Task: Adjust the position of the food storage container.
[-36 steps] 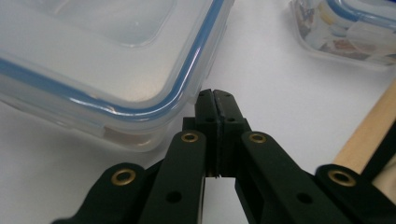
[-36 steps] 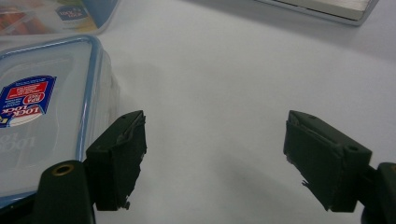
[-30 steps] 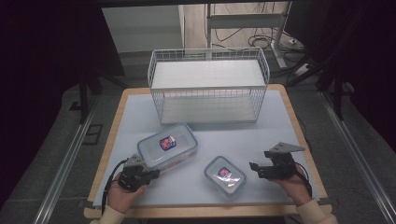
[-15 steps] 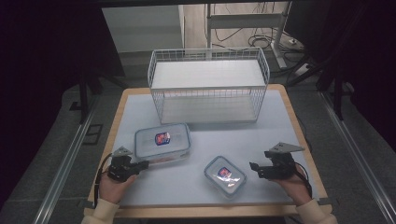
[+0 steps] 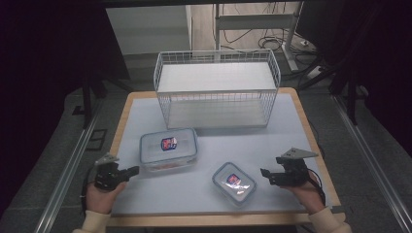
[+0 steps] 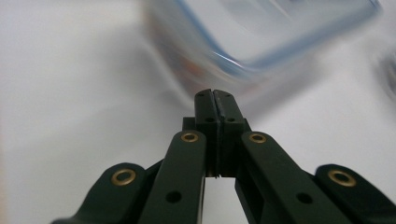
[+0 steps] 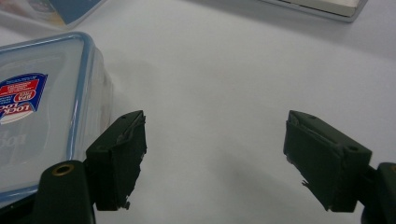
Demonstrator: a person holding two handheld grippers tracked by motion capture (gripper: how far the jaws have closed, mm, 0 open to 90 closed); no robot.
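1. From the high view, a white table [image 5: 145, 111] sits in a dark room with a wire basket [image 5: 217, 90] at the back. The big box [image 5: 168, 148] lies in front of the basket, and the small box [image 5: 234, 182] lies nearer me.
2. In the left gripper view, my left gripper [image 6: 214, 100] is squeezed tight on nothing, just beside the big box [image 6: 261, 37].
3. In the right gripper view, my right gripper [image 7: 212, 158] is spread wide, next to the small box [image 7: 42, 112].
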